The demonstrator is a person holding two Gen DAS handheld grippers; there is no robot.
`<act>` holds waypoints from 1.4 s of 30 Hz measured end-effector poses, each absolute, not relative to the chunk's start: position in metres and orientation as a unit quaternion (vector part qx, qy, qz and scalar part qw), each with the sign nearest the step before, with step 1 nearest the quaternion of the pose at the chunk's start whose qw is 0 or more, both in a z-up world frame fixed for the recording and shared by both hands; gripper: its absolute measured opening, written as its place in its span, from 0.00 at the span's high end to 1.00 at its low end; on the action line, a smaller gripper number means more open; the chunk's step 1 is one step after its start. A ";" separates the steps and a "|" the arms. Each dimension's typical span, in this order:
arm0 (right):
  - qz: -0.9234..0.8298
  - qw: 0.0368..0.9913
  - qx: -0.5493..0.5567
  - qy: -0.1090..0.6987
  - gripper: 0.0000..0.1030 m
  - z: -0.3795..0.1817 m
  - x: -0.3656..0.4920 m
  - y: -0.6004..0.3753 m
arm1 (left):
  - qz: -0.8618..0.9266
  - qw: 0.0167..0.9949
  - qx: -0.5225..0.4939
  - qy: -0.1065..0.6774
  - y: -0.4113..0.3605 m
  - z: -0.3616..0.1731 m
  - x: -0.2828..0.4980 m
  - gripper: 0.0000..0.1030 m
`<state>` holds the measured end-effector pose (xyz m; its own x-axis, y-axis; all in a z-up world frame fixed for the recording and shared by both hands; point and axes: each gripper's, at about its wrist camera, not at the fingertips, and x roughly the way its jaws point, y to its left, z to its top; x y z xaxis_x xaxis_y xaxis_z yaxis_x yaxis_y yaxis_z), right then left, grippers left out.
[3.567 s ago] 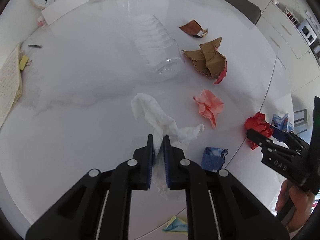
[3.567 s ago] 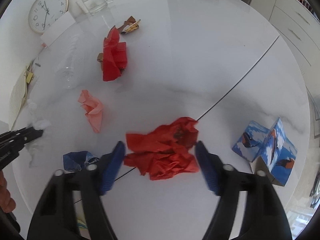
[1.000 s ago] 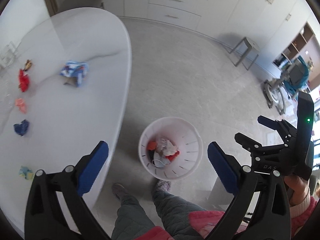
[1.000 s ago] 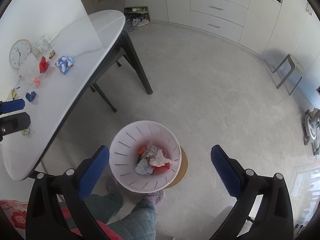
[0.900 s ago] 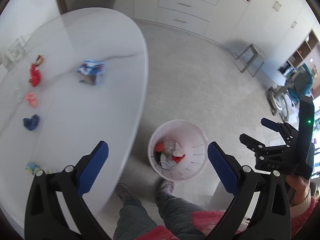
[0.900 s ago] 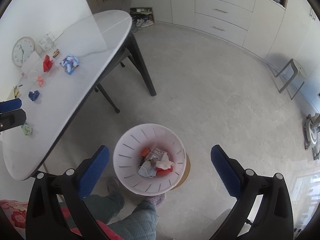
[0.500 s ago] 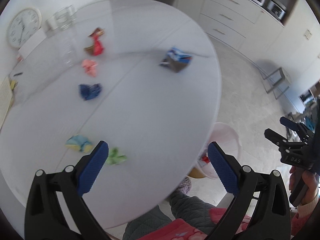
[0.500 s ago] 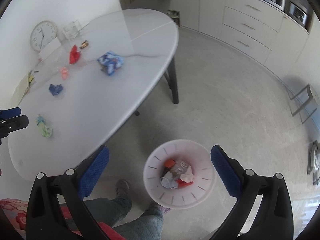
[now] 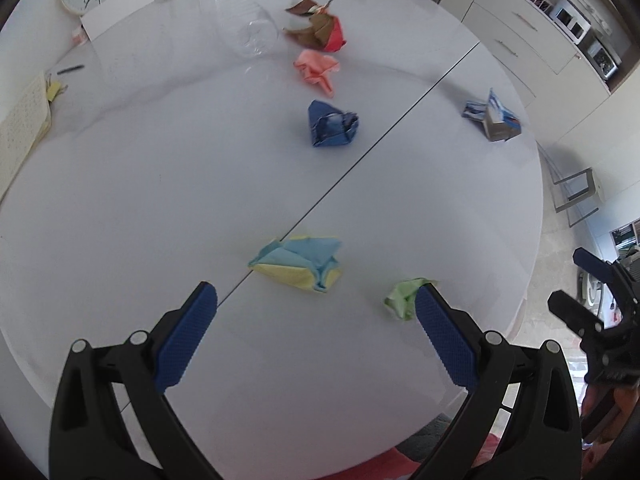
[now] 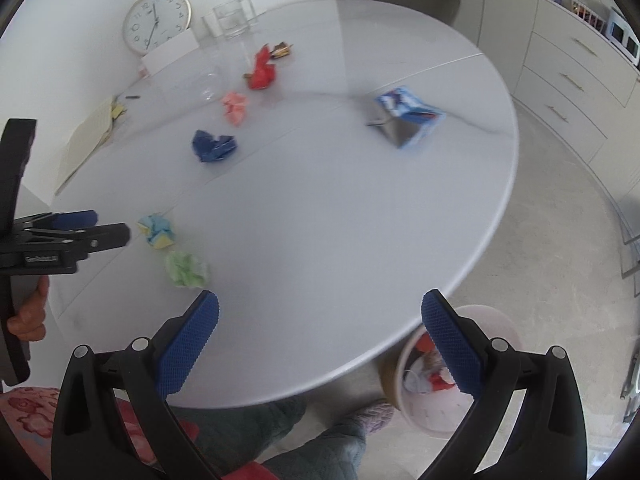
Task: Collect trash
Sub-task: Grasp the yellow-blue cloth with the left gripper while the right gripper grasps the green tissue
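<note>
Both grippers empty, jaws spread wide. Left gripper (image 9: 312, 312) hangs over near part of table (image 9: 120, 208), lined up on the blue/yellow wad (image 9: 298, 262), which lies just ahead of the fingertips, on the table seam. Green wad (image 9: 406, 298) sits just beside it, next to the left gripper's right pad in that view. Right gripper (image 10: 320, 324) is over the table edge, nearer the bin (image 10: 444, 416), which stands on the floor partly under the rim w/ trash already in it. Further off on table: blue wad (image 9: 332, 124), pink wad (image 9: 318, 70), red/brown wrapper (image 9: 320, 32), and blue/white carton (image 9: 494, 118) well apart toward the far right. Judgement: step in hand is next pick-up, approx. half the litter remaining. Recommend: left takes blue/yellow wad, right takes green wad, since they are the nearest pair. Keep jaws wide until pads straddle the wad, come down till tips are just off the surface, close on the bulk, not a loose flap; crumpled paper is light and will skate or tear if pinched at an edge. Risk: left's right pad may nudge green wad toward the table edge. Clock (image 10: 156, 22), glasses (image 10: 234, 20), notebook (image 9: 20, 132) are not trash – leave.
</note>
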<state>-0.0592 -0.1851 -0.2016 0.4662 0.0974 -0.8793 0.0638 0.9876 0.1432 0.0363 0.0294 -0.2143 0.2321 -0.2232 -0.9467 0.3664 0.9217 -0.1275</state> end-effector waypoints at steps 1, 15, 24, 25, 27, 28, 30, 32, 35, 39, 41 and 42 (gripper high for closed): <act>0.013 0.852 0.079 0.518 0.02 -0.204 -0.056 -0.177 | -0.190 0.780 0.061 0.593 0.031 -0.219 0.039 0.08; 0.024 0.840 0.074 0.537 0.02 -0.226 -0.038 -0.128 | -0.199 0.769 0.105 0.598 0.009 -0.255 0.060 0.44; 0.048 0.839 0.067 0.538 0.02 -0.229 -0.029 -0.116 | -0.210 0.775 0.123 0.584 0.012 -0.250 0.055 0.69; 0.053 0.838 0.066 0.540 0.02 -0.231 -0.027 -0.114 | -0.211 0.774 0.119 0.585 0.015 -0.249 0.056 0.69; 0.064 0.835 0.065 0.543 0.02 -0.234 -0.022 -0.109 | -0.213 0.776 0.113 0.583 0.022 -0.246 0.057 0.69; 0.068 0.833 0.064 0.545 0.02 -0.236 -0.020 -0.106 | -0.214 0.777 0.110 0.582 0.024 -0.245 0.056 0.70; 0.077 0.832 0.059 0.547 0.02 -0.239 -0.017 -0.101 | -0.215 0.779 0.101 0.581 0.030 -0.242 0.057 0.70; 0.084 0.830 0.052 0.548 0.02 -0.242 -0.013 -0.095 | -0.215 0.781 0.095 0.579 0.035 -0.239 0.057 0.70; 0.095 0.830 0.031 0.549 0.02 -0.248 -0.006 -0.084 | -0.214 0.784 0.086 0.577 0.042 -0.232 0.058 0.70; 0.103 0.835 -0.014 0.541 0.03 -0.251 -0.004 -0.070 | -0.210 0.786 0.083 0.575 0.049 -0.226 0.058 0.70; 0.100 0.834 -0.036 0.542 0.28 -0.252 -0.005 -0.065 | -0.207 0.787 0.079 0.576 0.052 -0.224 0.057 0.70; 0.100 0.831 -0.036 0.546 0.38 -0.253 -0.005 -0.066 | -0.205 0.788 0.078 0.576 0.053 -0.223 0.057 0.70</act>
